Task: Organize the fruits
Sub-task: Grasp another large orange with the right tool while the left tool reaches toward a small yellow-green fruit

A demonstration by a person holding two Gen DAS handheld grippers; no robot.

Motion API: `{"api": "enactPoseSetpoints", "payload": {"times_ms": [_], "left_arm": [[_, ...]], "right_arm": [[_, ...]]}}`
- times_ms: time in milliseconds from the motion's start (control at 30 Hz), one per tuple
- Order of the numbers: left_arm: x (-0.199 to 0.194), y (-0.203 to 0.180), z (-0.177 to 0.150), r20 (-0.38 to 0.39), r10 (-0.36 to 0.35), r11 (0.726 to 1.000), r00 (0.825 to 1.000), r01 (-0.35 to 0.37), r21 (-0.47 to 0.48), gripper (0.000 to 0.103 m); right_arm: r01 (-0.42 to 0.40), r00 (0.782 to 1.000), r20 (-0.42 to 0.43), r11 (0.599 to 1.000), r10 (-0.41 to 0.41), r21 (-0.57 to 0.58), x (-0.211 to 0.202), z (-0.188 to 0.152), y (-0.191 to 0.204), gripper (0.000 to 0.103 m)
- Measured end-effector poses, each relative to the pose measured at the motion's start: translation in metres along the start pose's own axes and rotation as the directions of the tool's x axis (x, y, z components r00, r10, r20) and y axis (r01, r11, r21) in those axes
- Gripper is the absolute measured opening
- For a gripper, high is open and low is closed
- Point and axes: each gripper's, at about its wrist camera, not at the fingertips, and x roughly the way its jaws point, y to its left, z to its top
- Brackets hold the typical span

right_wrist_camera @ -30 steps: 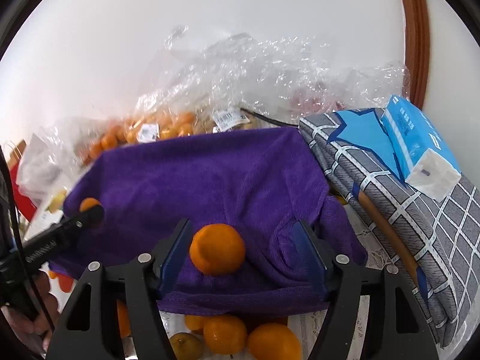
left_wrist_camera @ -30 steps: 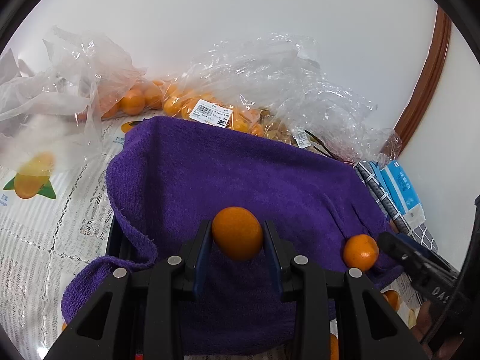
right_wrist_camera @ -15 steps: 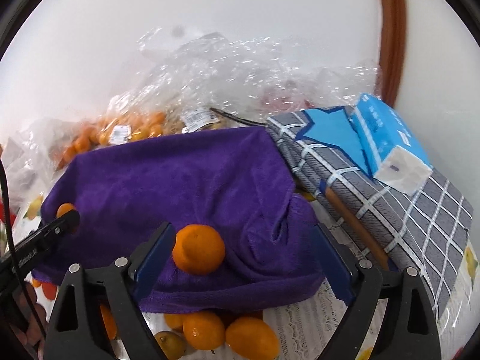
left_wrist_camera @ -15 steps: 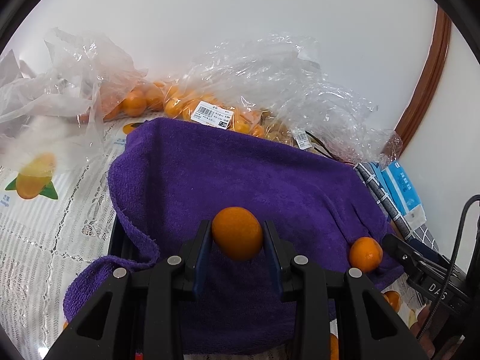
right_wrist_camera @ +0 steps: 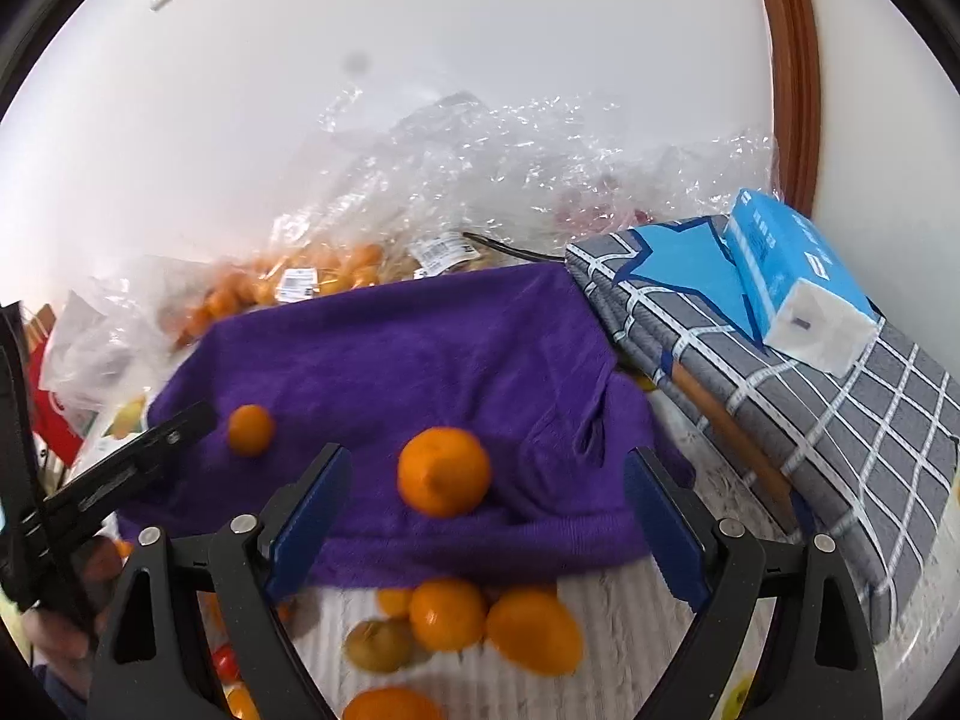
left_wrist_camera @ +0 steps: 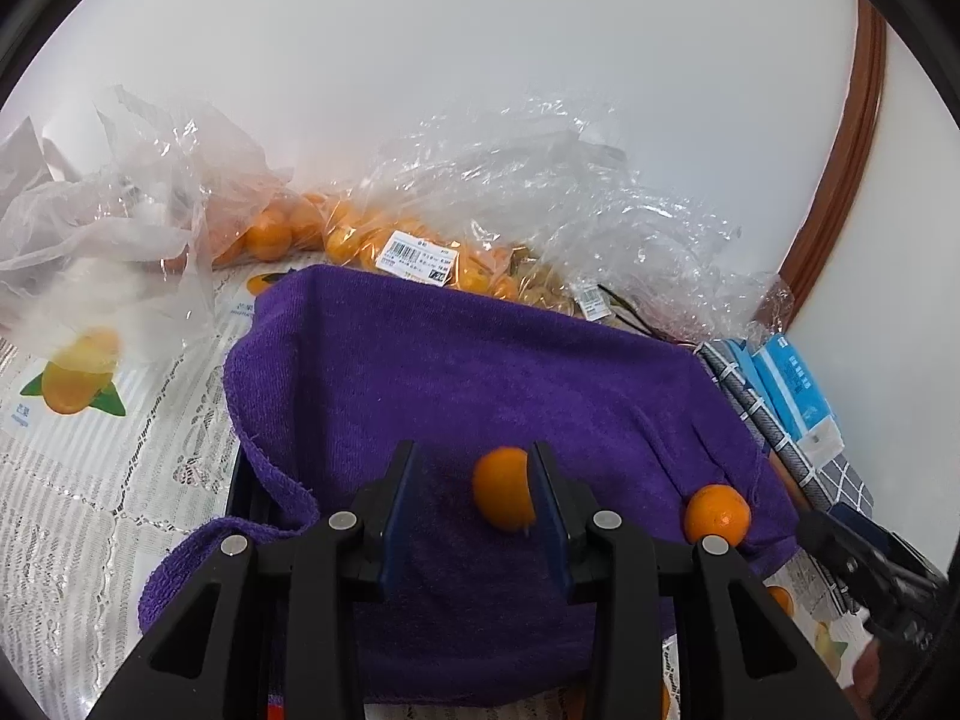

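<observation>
- The left gripper point(left_wrist_camera: 474, 489) is open. A small orange point(left_wrist_camera: 503, 497) sits on the purple towel point(left_wrist_camera: 456, 372), right beside its right finger.
- The right gripper point(right_wrist_camera: 486, 507) is wide open. A bigger orange point(right_wrist_camera: 443, 471) lies on the towel between its fingers, touching neither.
- More loose fruit point(right_wrist_camera: 474, 618) lies near, below the towel edge, blurry.
- What is under the towel is hidden.

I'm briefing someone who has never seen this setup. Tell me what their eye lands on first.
The purple towel draped over something in the middle dominates both views, with two oranges on it: a small orange between the open left gripper fingers, and a larger orange ahead of the wide-open right gripper. Behind, against the wall, lie crinkled plastic bags of oranges.
</observation>
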Motion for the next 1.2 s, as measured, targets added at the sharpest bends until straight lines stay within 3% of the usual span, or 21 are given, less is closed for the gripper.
{"api": "enactPoseSetpoints", "payload": {"times_ms": [167, 400, 467, 667, 733, 867, 967, 1133, 1200], "left_arm": [[-0.01, 0.0, 0.001, 0.045, -0.017, 1.0, 0.999, 0.017, -0.004, 0.033], [-0.013, 0.001, 0.001, 0.008, -0.037, 0.999, 0.999, 0.037, 0.005, 0.033], [-0.018, 0.002, 0.001, 0.013, -0.033, 0.999, 0.999, 0.033, 0.002, 0.033], [-0.039, 0.006, 0.001, 0.037, -0.043, 0.999, 0.998, 0.044, -0.014, 0.035], [-0.047, 0.006, -0.004, 0.031, -0.035, 0.999, 0.999, 0.035, -0.007, 0.04], [-0.07, 0.007, -0.025, 0.027, -0.021, 0.999, 0.999, 0.02, 0.028, 0.047], [-0.078, 0.008, -0.041, -0.007, -0.022, 0.998, 1.0, 0.022, 0.055, 0.048], [-0.077, 0.002, -0.066, -0.125, -0.1, 0.991, 0.987, 0.11, 0.079, 0.048], [-0.075, -0.004, -0.071, -0.158, -0.119, 0.987, 0.98, 0.134, 0.088, 0.048]], "right_arm": [[0.048, 0.999, 0.026, 0.997, -0.047, -0.054, -0.027, -0.011, 0.003, 0.09], [0.077, 0.997, -0.012, 0.989, -0.079, -0.127, -0.043, -0.042, 0.011, 0.086], [0.054, 0.997, -0.045, 0.991, -0.06, -0.125, -0.042, -0.053, 0.011, 0.08], [-0.075, 0.992, -0.11, 0.994, 0.066, -0.078, -0.039, -0.074, 0.016, 0.078], [-0.09, 0.99, -0.114, 0.993, 0.081, -0.076, -0.036, -0.077, 0.02, 0.078], [-0.119, 0.982, -0.155, 0.991, 0.108, -0.057, -0.024, -0.081, 0.024, 0.066], [-0.125, 0.975, -0.192, 0.991, 0.114, -0.045, -0.015, -0.082, 0.023, 0.057], [-0.163, 0.967, -0.205, 0.985, 0.149, -0.057, -0.014, -0.085, 0.025, 0.041], [-0.155, 0.973, -0.186, 0.985, 0.138, -0.079, -0.022, -0.088, 0.025, 0.041]]}}
